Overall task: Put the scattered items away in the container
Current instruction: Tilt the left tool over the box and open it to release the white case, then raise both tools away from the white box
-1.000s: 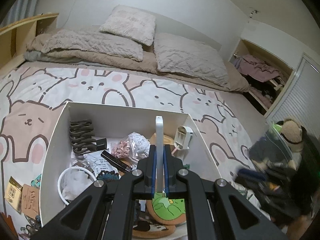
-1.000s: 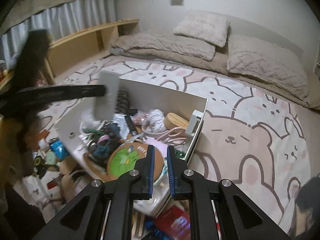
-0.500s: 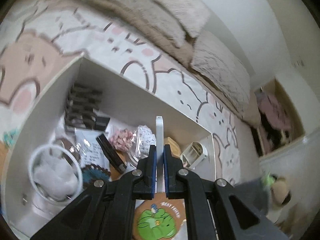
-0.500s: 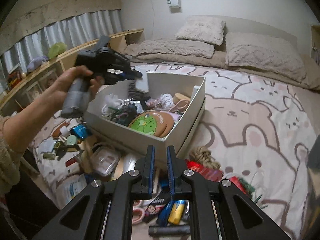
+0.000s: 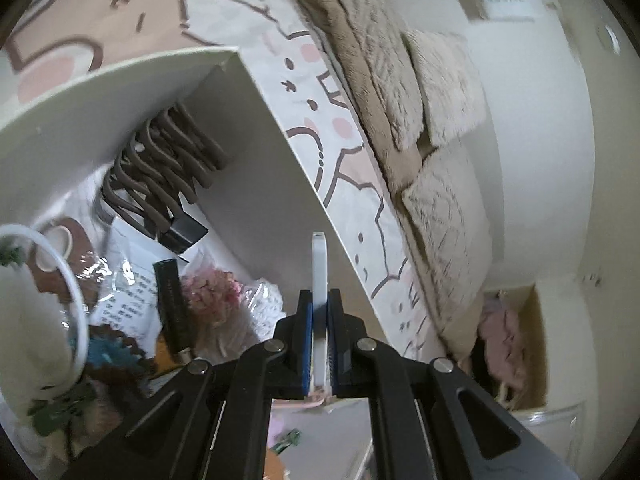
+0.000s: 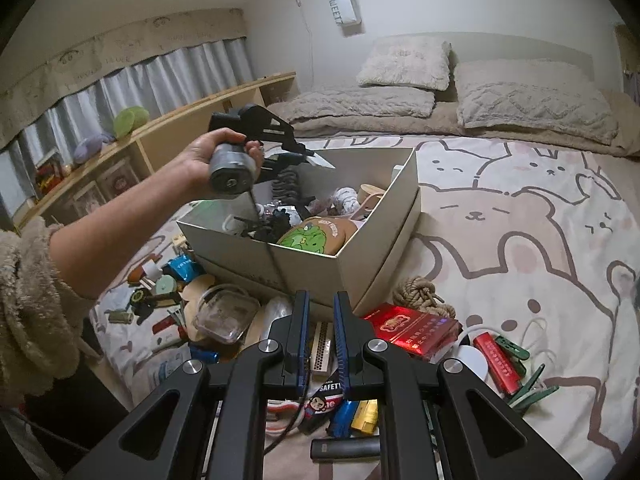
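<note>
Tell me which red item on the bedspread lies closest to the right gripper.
The flat red box with gold print, just beside the right gripper; the slim red case lies farther out.

I count one white box [image 6: 360,264] at my twelve o'clock, and two grippers: the left gripper [image 5: 319,320] pinching one flat white slab [image 5: 319,272], the right gripper [image 6: 319,336] carrying nothing. Two pillows [image 6: 404,62] sit far off at twelve. On the bedspread I make out one rope knot [image 6: 420,292], one red packet [image 6: 412,330] at one o'clock, and one clear tub [image 6: 224,314] at ten.
</note>
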